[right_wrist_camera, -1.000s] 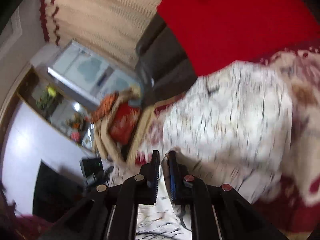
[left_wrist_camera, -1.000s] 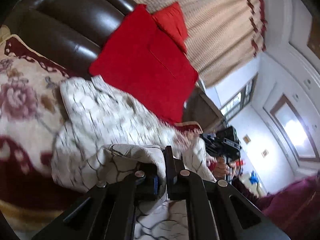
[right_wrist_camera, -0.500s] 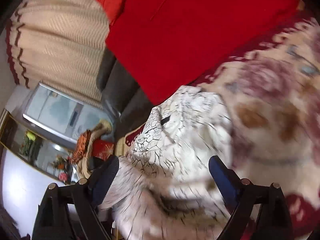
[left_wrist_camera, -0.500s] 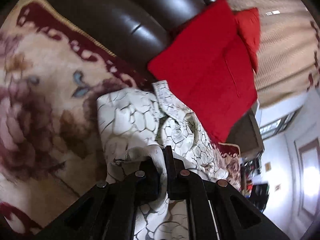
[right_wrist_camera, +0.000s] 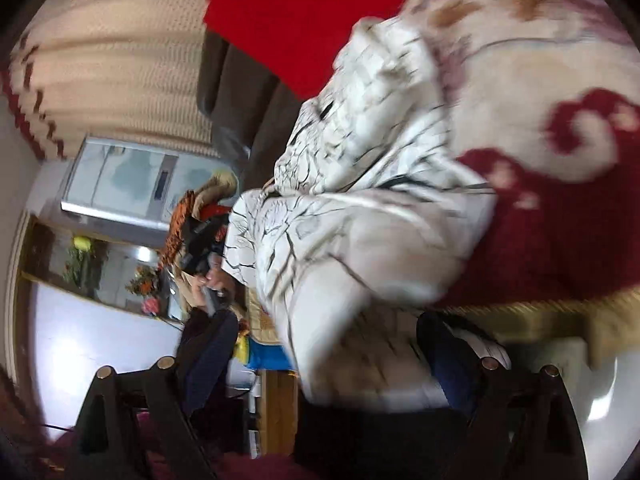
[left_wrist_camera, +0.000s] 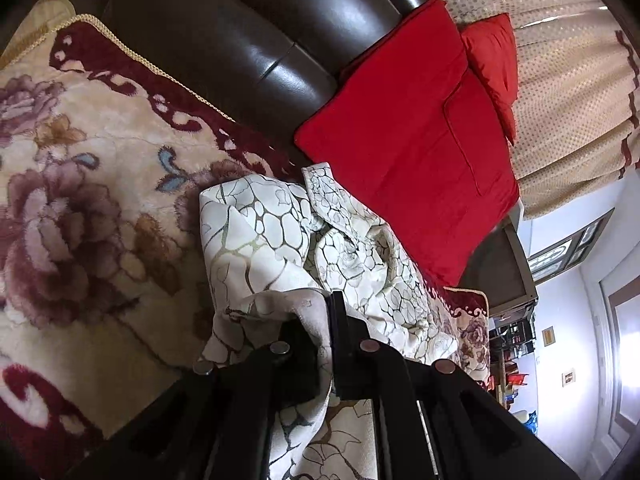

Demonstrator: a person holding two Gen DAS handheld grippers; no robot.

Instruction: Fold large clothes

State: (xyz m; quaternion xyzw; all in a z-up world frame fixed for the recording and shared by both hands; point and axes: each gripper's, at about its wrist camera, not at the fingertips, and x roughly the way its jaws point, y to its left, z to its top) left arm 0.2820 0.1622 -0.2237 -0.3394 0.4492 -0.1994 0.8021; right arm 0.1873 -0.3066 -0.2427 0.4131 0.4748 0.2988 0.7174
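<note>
Left gripper jaws clamped, right gripper jaws closing

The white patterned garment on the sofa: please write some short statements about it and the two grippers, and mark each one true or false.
1. The left gripper is shut on the garment. True.
2. The garment lies on a bare wooden floor. False: it lies on a flowered blanket over the sofa.
3. A red cushion leans on the sofa back beside the garment. True.
4. The right gripper is clamped tight on the cloth. False: its jaws stand wide apart, now closing, with cloth between them.
5. The garment is plain blue. False: it is white with a dark crackle pattern.
</note>
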